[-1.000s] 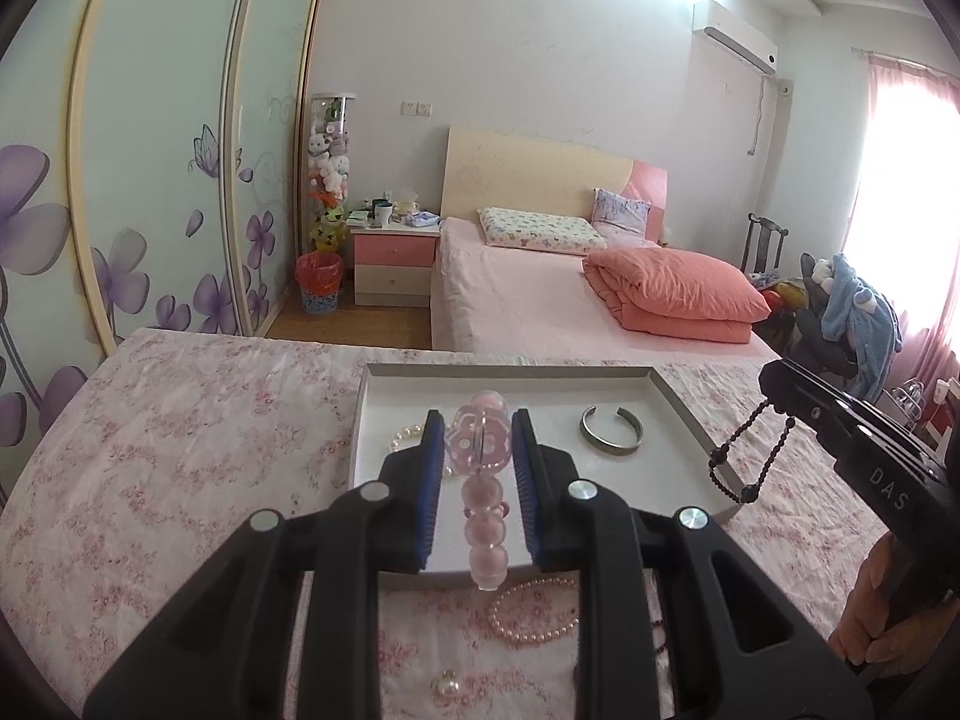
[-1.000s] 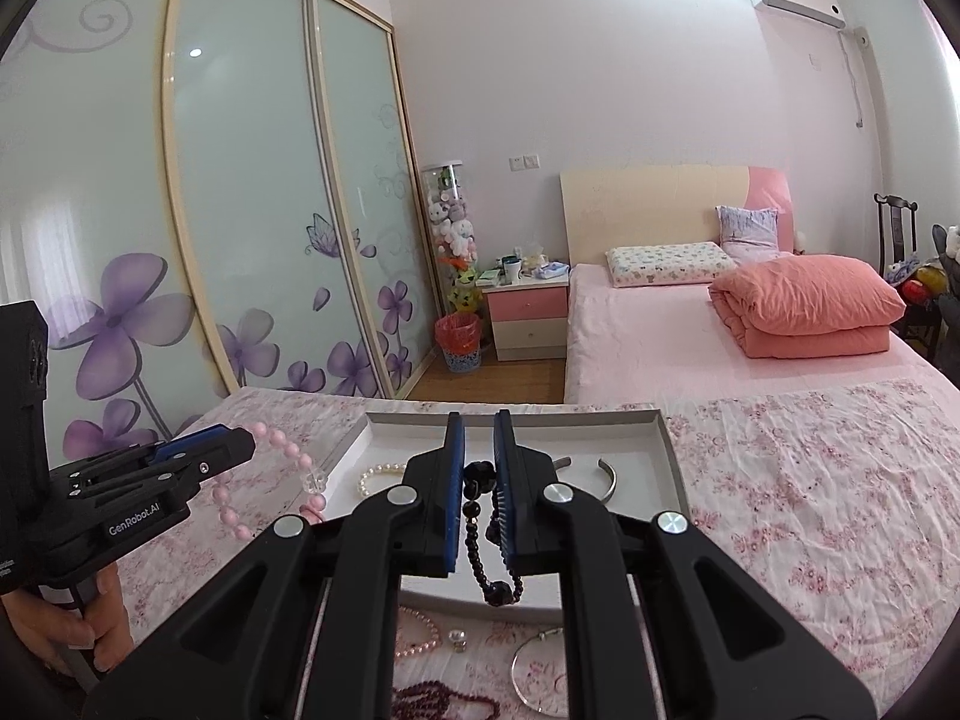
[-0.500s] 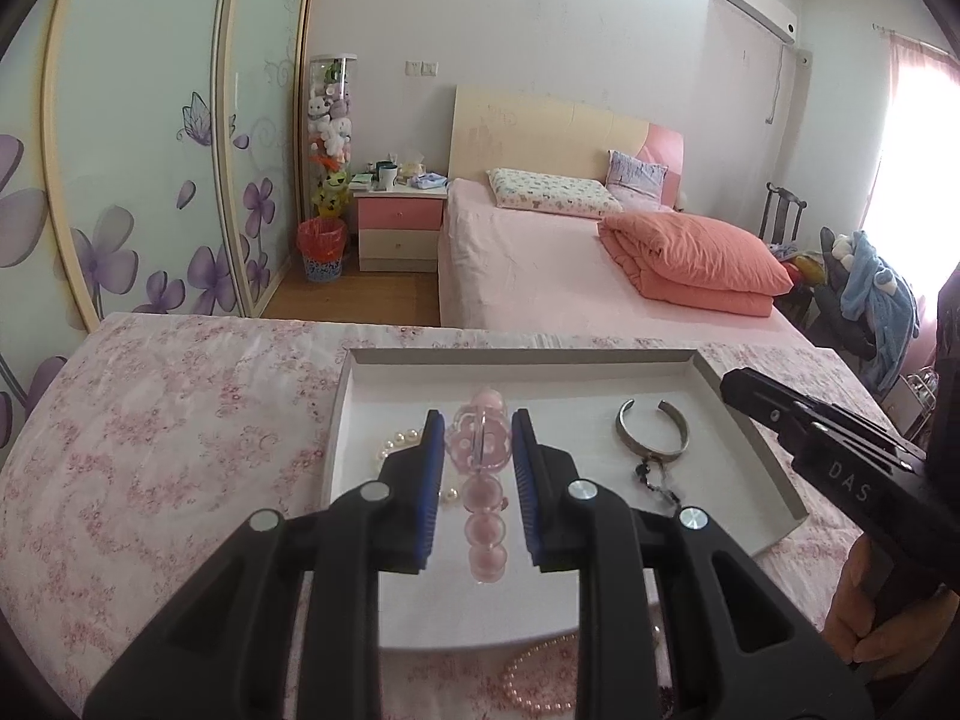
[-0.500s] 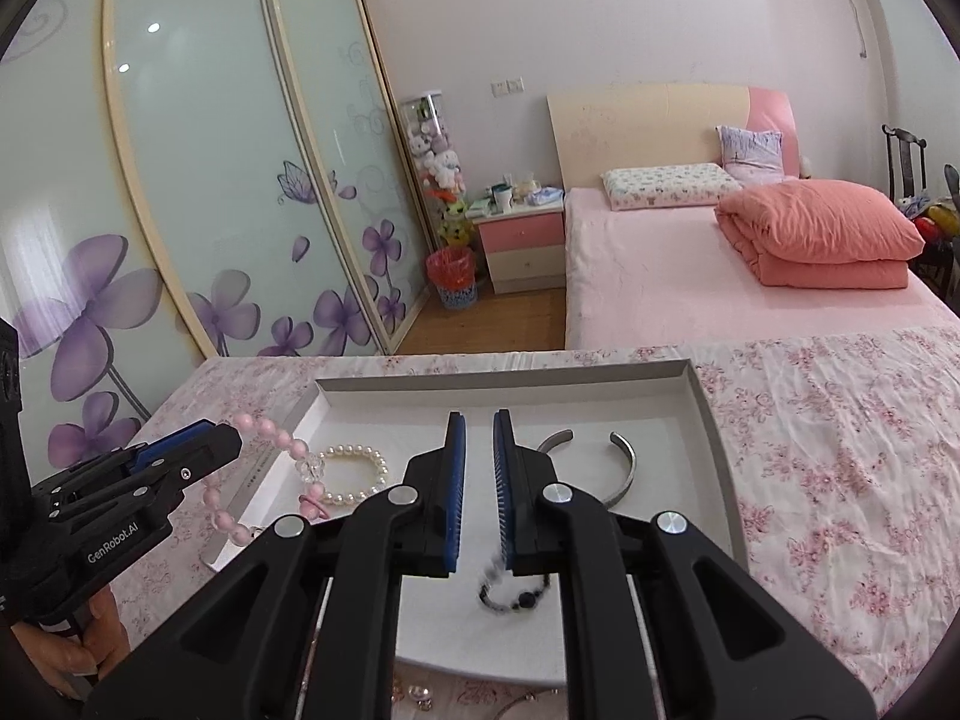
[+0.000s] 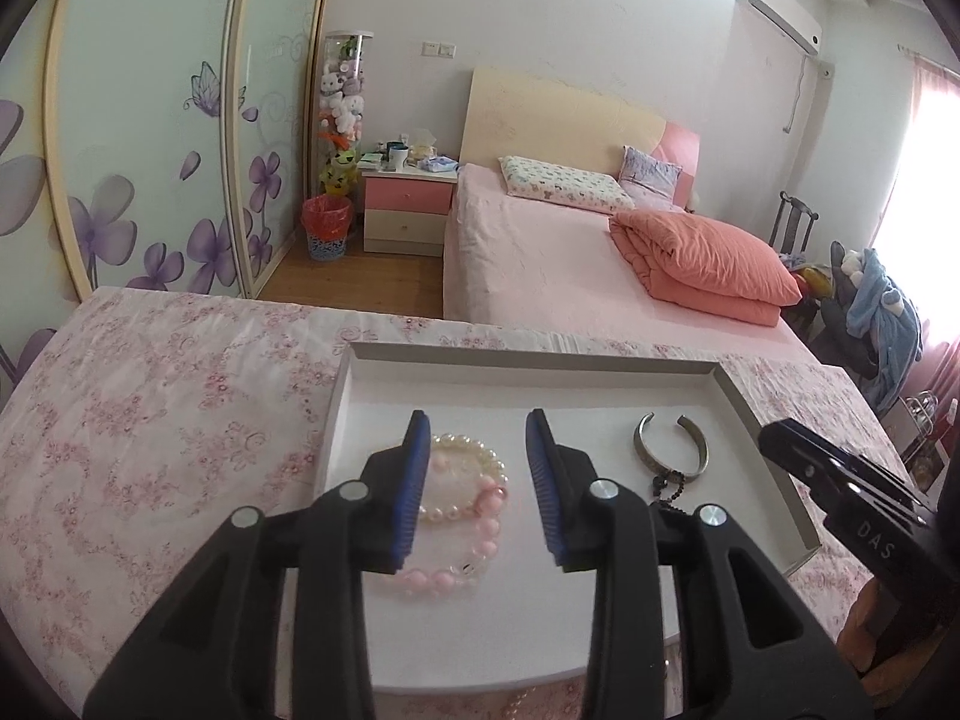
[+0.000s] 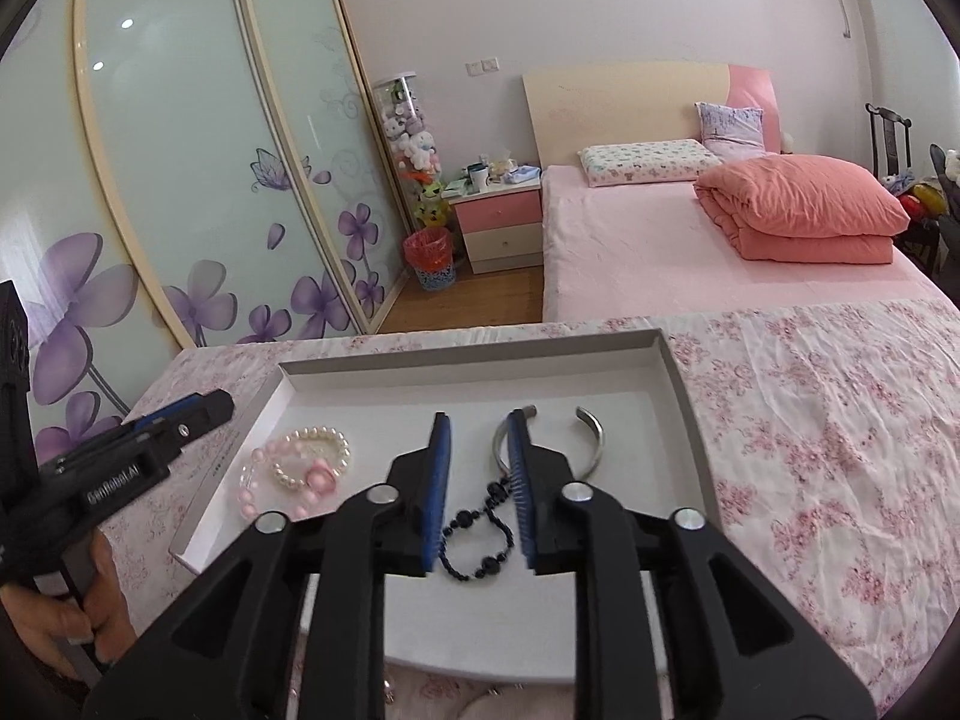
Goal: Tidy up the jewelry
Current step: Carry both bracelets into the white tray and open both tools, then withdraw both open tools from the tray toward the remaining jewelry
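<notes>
A white tray (image 5: 540,369) lies on the flowered cloth. My left gripper (image 5: 477,426) is open above a pink bead bracelet (image 5: 480,546) that lies in the tray, overlapping a white pearl bracelet (image 5: 492,459). My right gripper (image 6: 477,426) is open above a black bead bracelet (image 6: 474,525) lying in the tray next to a silver cuff bangle (image 6: 591,438). The bangle (image 5: 696,447) and black beads (image 5: 666,483) also show in the left wrist view. Both pale bracelets (image 6: 300,468) show in the right wrist view.
The flowered cloth (image 6: 810,450) spreads around the tray. More loose jewelry lies at the near edge below the tray, mostly hidden by the grippers. A pink bed (image 5: 570,276) and a sliding wardrobe (image 6: 180,180) stand behind.
Both grippers opened. The pink bead bracelet dropped from the left gripper into the tray, and the black bead bracelet dropped from the right gripper into the tray.
</notes>
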Tool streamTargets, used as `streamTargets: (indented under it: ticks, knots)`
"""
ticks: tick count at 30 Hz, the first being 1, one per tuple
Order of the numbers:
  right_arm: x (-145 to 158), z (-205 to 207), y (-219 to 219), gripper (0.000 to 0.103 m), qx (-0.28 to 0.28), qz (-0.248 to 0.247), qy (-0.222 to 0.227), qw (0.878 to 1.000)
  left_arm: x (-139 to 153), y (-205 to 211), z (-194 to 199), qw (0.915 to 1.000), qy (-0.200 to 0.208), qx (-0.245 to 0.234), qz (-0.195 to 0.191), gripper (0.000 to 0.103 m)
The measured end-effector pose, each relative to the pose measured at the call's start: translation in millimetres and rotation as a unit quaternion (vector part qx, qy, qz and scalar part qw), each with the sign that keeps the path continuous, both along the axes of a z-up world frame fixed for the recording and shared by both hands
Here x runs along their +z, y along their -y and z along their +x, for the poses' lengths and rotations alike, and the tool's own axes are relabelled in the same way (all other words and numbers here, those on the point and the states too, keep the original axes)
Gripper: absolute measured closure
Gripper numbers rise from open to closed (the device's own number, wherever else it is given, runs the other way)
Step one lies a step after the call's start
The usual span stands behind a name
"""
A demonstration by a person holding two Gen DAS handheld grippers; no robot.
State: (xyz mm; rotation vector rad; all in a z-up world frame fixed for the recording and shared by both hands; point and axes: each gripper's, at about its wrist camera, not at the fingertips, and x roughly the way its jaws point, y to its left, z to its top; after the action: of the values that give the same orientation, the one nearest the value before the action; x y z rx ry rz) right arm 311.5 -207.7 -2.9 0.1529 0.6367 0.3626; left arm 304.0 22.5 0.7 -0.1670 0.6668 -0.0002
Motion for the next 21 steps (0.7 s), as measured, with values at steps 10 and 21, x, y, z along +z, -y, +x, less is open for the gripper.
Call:
streamTargets:
  ticks: [10,21]
  knots:
    - [-4,-49,27,0.063,-0.009,-0.016,-0.01,1.0,-2,-30,-74,1.0,-0.007,0.005,0.002,0.054]
    - [-46,-113,18,0.063,0.064,-0.044,-0.082,0.994,-41,-30,-137,0.998,-0.058,-0.023,-0.004,0.04]
